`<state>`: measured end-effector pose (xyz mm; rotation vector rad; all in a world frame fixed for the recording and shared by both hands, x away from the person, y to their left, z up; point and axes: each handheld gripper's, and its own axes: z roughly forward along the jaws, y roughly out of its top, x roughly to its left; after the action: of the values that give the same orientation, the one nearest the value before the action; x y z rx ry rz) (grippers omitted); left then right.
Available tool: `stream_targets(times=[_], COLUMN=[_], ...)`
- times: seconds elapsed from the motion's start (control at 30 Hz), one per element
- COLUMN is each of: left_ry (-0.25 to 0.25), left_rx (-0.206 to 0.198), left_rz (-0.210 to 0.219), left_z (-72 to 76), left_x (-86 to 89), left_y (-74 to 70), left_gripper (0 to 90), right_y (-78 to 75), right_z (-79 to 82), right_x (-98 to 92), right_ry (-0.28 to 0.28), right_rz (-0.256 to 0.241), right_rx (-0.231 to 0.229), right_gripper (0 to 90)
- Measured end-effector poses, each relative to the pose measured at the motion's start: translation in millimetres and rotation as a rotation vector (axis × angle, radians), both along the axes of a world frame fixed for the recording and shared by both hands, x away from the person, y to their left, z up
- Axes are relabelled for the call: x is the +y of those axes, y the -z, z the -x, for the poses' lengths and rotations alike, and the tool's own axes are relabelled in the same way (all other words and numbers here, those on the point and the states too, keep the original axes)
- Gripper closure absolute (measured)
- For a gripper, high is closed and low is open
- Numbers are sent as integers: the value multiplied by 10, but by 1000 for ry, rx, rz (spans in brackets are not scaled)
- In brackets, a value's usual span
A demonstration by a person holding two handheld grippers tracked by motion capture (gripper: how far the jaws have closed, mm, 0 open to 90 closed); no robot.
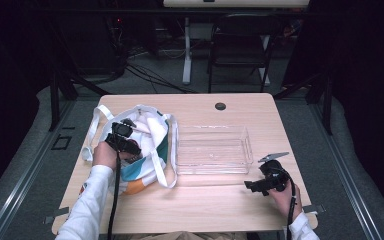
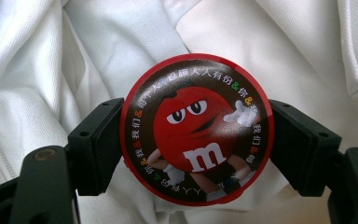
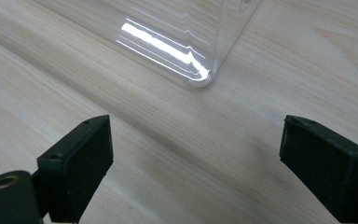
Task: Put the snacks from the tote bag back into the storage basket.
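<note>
The round candy tin [image 2: 196, 129] faces your camera, printed figure upright, clamped across its width by your left hand-held gripper [image 1: 123, 139] inside the white tote bag [image 1: 150, 150]. The clear tray [image 1: 213, 150] on the bench [image 1: 240, 200] is empty; your right hand-held gripper [image 3: 196, 172] is wide open.

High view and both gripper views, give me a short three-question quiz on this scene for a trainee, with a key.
1. True or false: the left hand-held gripper is shut on a round red M&M's tin.
2. What lies under that tin? A) white fabric of the tote bag B) bare wood C) a metal rack
3. Fill in: the right hand-held gripper is open above the wooden table, near a corner of the clear plastic ____.

Key: 1 true; 2 A; 3 tray.
</note>
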<state>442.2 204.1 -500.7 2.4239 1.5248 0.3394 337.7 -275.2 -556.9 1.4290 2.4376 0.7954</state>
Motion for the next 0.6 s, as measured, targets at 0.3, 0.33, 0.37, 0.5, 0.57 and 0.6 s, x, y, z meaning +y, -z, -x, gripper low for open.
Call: stream_targets(times=[0.3, 0.33, 0.37, 0.5, 0.57, 0.6], left_ry=[6, 6, 0, 14, 16, 18], left_rx=[6, 6, -5, 3, 2, 2], left_rz=[-3, -3, 1, 3, 4, 3], left_z=[9, 9, 13, 14, 18, 20], left_x=[-16, -16, -20, -12, -13, -13], left_y=[-6, -6, -1, -21, -32, -38], left_gripper=[255, 255, 256, 257, 257, 257], right_y=[-1, -1, -4, -6, -7, -7], right_z=[0, 0, 1, 1, 1, 1], right_x=[-1, -1, -3, -7, -8, -8], right_ry=[1, 1, 0, 1, 1, 1], right_rz=[-17, -17, -18, -10, -10, -10], right_rx=[0, 0, 2, 2, 2, 2], right_gripper=[91, 91, 91, 91, 91, 91])
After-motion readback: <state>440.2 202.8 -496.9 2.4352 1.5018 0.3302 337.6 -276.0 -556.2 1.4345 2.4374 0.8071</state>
